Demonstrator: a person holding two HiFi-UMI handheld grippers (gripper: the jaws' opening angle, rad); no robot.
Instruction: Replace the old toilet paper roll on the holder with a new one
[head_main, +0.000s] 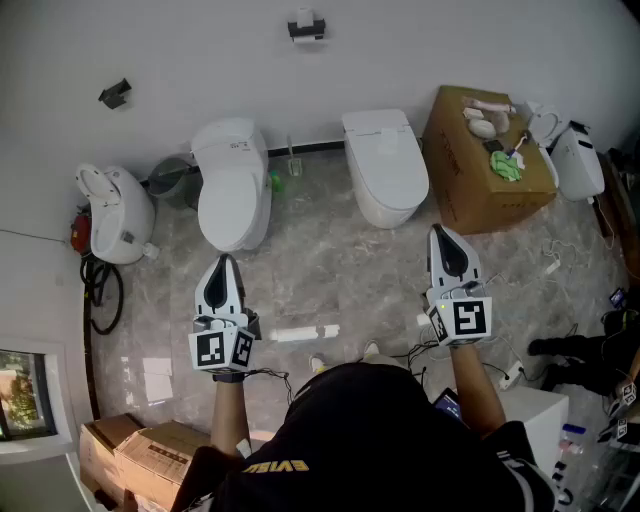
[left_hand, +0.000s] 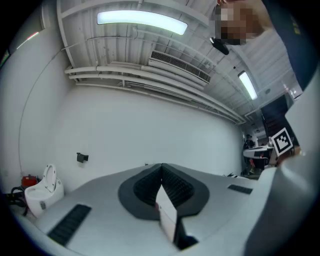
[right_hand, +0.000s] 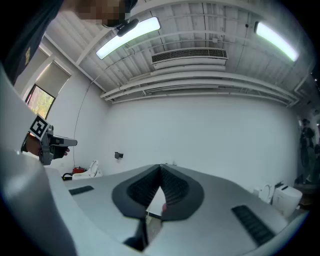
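The toilet paper holder (head_main: 306, 27) is mounted on the white wall far ahead, with a white roll on it. Both grippers are held level in front of the person, well short of the wall. My left gripper (head_main: 222, 262) is shut with nothing between its jaws; in its own view the ribbed pads (left_hand: 161, 172) meet at the tip. My right gripper (head_main: 441, 233) is likewise shut and empty, its pads (right_hand: 160, 172) closed together. A white tube-like piece (head_main: 305, 333) lies on the floor between the grippers, near the person's feet.
Two white toilets (head_main: 233, 180) (head_main: 385, 165) stand on the marble floor by the wall. A cardboard box (head_main: 485, 165) with small items on top sits at the right. A black bracket (head_main: 115, 93) is fixed to the wall at the left. More boxes (head_main: 130, 455) lie at the lower left.
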